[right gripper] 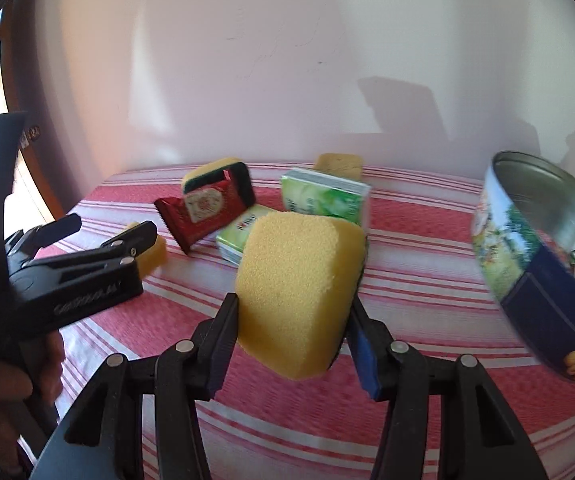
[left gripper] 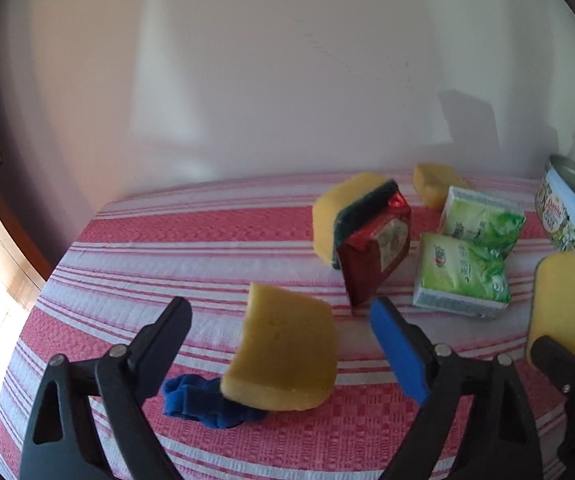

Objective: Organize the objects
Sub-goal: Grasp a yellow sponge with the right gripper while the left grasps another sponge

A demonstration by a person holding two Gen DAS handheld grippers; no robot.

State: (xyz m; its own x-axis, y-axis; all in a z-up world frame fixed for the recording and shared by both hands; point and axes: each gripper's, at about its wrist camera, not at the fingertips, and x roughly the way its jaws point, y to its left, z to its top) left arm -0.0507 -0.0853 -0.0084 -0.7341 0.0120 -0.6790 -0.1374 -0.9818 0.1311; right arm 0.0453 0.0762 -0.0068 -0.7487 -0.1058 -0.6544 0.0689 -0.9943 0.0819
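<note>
My left gripper [left gripper: 281,308] stands open over the striped tablecloth [left gripper: 167,248]. A yellow sponge [left gripper: 283,348] sits tilted between its fingers, apart from both pads, with its lower edge on a crumpled blue cloth [left gripper: 207,404]. My right gripper [right gripper: 293,302] is shut on a second yellow sponge [right gripper: 299,280], held above the cloth. That held sponge [left gripper: 567,300] also shows at the right edge of the left wrist view. In the right wrist view the left gripper [right gripper: 113,226] shows at the left, in a hand [right gripper: 7,384].
Mid-table lie a red packet [left gripper: 375,256], a sponge with a green scouring side [left gripper: 331,216], two green tissue packs [left gripper: 463,280] and a small sponge [left gripper: 435,184] behind them. An open printed tin [right gripper: 539,264] is at the right. A white wall [left gripper: 287,80] is behind the table.
</note>
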